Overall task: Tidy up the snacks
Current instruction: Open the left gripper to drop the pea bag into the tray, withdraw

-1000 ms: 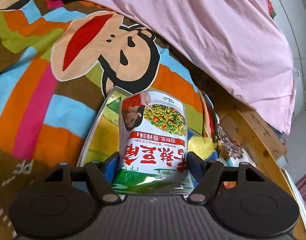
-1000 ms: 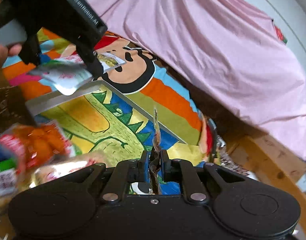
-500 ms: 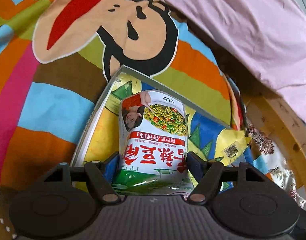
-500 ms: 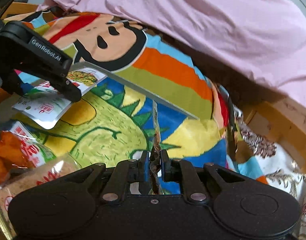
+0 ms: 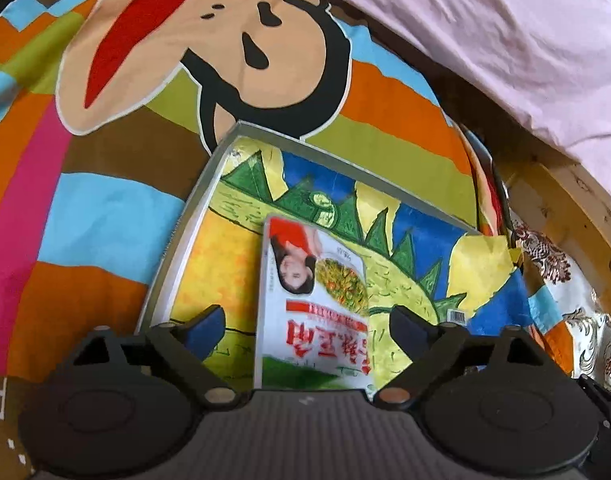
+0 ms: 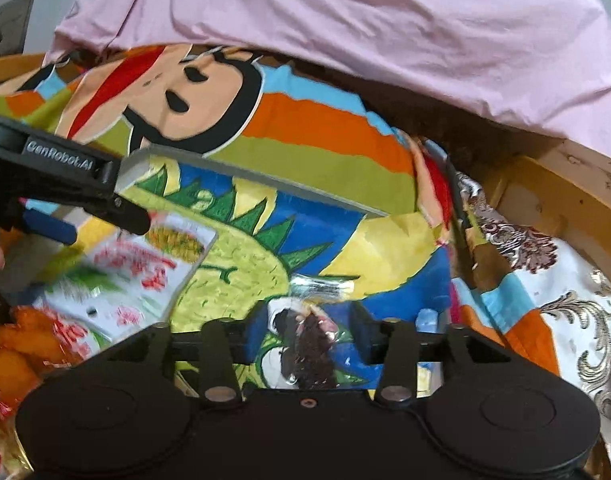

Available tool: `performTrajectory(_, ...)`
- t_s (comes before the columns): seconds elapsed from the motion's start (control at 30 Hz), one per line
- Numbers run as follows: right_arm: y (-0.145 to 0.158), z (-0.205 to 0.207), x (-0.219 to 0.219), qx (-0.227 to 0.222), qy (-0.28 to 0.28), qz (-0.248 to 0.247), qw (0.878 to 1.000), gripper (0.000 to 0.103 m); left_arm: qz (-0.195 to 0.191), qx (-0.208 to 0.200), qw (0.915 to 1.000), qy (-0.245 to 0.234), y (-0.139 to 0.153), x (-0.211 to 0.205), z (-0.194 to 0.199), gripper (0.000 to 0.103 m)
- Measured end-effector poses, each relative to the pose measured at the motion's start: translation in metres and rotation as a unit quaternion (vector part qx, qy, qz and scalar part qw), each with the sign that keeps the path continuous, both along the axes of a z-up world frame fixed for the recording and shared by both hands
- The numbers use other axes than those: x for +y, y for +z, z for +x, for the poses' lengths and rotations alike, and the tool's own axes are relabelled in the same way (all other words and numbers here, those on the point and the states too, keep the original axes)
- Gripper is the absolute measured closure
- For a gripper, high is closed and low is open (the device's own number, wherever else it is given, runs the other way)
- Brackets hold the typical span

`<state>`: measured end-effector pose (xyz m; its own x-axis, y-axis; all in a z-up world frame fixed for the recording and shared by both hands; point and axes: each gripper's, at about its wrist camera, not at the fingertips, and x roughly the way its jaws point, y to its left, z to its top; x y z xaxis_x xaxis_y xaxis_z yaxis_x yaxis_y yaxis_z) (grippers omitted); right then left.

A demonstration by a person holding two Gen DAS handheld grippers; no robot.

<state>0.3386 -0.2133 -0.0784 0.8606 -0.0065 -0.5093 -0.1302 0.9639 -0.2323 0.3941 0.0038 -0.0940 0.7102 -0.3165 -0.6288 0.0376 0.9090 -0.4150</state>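
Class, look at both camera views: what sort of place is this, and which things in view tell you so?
Most likely a bedroom, on a bed. The evidence: a striped cartoon bedspread, a pink sheet heaped behind it, and a wooden bed frame along the edge.

bed (image 5: 565,216) | striped cartoon quilt (image 5: 105,208) | on quilt: painted tray (image 5: 193,216), pink sheet (image 5: 485,32)

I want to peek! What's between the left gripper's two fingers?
The left wrist view shows the left gripper open, with the white snack bag lying flat in the tray between its fingers, touching neither.
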Motion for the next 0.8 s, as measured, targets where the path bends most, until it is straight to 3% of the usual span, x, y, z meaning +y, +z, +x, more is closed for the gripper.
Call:
performTrajectory(0.13, 0.023, -0.017, -0.007, -0.028, -0.010, 0.032, 0.999, 0.025, 0.000, -0.013, 0.9999, 0.006, 0.013, 0.000, -0.012, 0.005)
performTrajectory(0.33, 0.060, -0.058, -0.021, -0.086, -0.018, 0.078, 0.993, 0.002, 0.017, -0.068, 0.9974, 0.017, 0.045, 0.000, -0.049, 0.001)
performTrajectory(0.6, 0.094, -0.112, -0.029, -0.146, -0.016, 0.103, 0.984, 0.001, 0.059, -0.126, 0.9897, 0.031, 0.081, 0.004, -0.119, 0.001)
performTrajectory(0.8, 0.104, -0.154, -0.036, -0.156, -0.017, 0.128, 0.979, 0.001, 0.086, -0.156, 0.9833, 0.036, 0.090, 0.008, -0.178, 0.000)
